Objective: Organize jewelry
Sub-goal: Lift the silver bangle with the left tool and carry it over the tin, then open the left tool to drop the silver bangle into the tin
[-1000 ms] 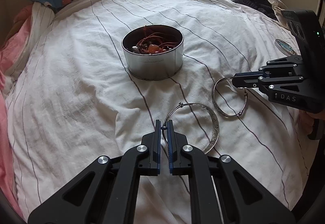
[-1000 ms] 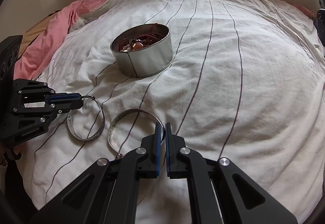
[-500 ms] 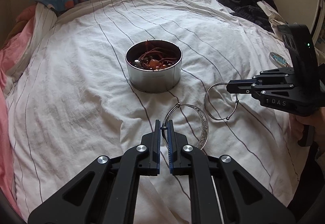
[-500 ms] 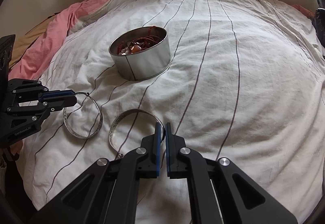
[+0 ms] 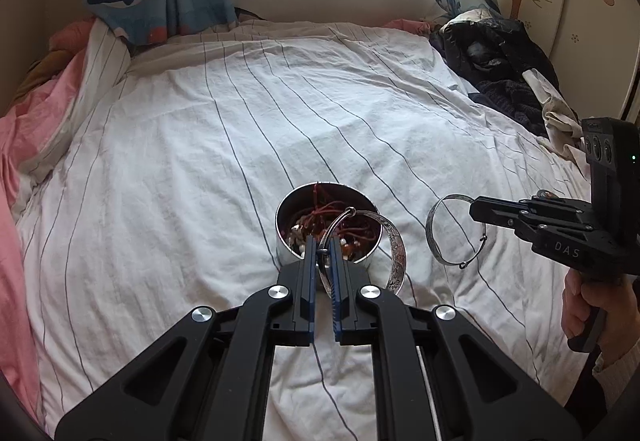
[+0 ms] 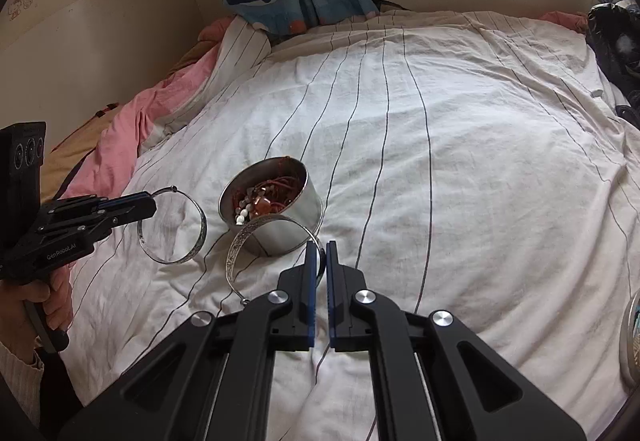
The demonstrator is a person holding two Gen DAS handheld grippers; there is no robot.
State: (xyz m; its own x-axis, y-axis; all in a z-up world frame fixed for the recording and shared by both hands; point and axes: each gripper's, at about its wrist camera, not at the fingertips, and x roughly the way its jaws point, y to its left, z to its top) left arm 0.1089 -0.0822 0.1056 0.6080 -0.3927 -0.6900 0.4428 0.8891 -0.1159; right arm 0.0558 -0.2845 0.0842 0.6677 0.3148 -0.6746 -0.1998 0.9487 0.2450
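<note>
Left gripper (image 5: pixel 323 243), jaws clamped on an engraved silver bangle (image 5: pixel 394 241), holds it clear of the striped white bedsheet (image 5: pixel 200 161). Right gripper (image 6: pixel 319 247) likewise pinches a second silver bangle (image 6: pixel 240 241). Just beyond both stands the round metal tin of beads and red cords (image 6: pixel 280 209).

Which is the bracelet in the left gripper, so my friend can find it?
Start at the striped white bedsheet and find the round silver tin full of red cords and beads. The left gripper pinches a silver bangle by its thin wire part. Its band is wide and patterned, unlike the plainer bangle the right gripper holds.
</note>
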